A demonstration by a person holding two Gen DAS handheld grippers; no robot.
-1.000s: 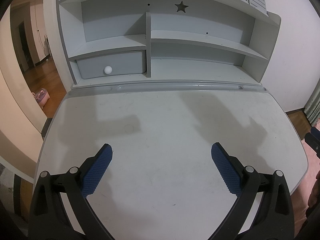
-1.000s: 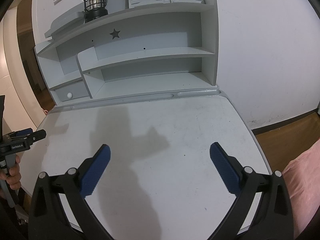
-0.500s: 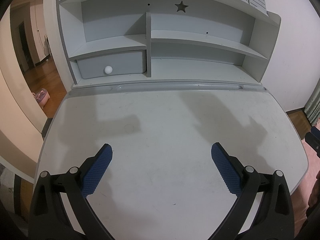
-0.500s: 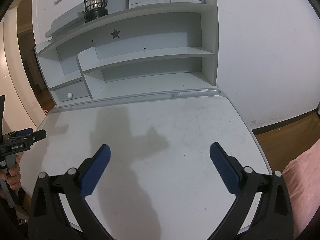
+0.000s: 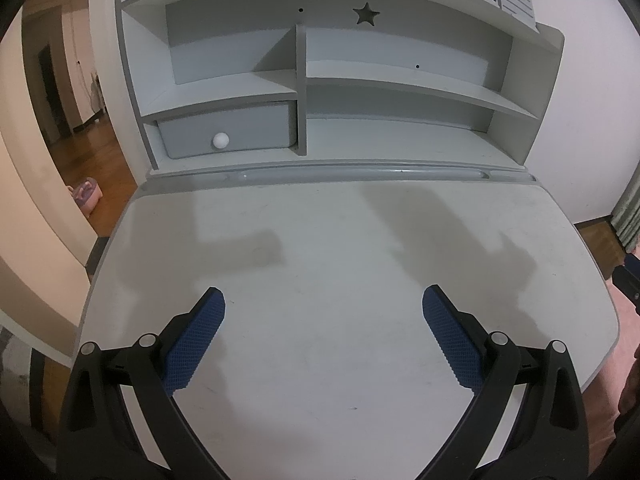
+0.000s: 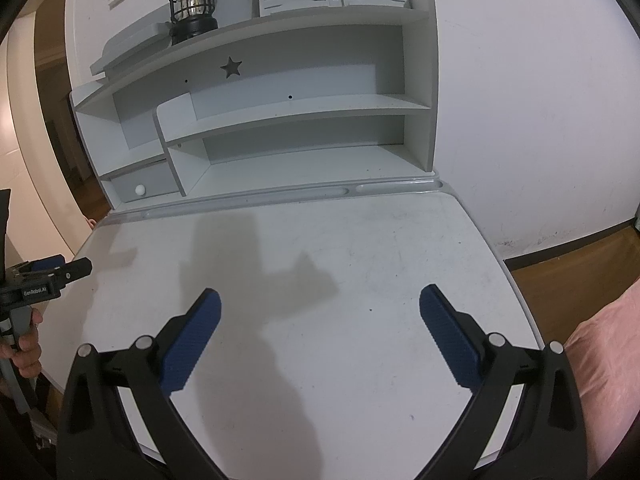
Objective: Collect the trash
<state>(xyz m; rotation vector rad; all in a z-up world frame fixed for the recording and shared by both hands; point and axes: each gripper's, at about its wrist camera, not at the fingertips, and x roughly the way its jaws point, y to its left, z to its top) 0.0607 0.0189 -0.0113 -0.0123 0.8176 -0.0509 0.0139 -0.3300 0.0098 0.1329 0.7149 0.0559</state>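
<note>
No trash shows in either view. My left gripper [image 5: 322, 300] is open and empty, held above the near part of the white desk top [image 5: 320, 240]. My right gripper [image 6: 320, 300] is open and empty, also above the desk top [image 6: 360, 248]. The left gripper also shows at the left edge of the right wrist view [image 6: 52, 272], held in a hand. A small part of the right gripper shows at the right edge of the left wrist view [image 5: 630, 280].
A grey shelf unit [image 5: 304, 80] stands at the back of the desk, with a small drawer [image 5: 224, 136] with a white knob at its lower left. A black lantern [image 6: 192, 0] stands on top of it. Wooden floor lies on both sides.
</note>
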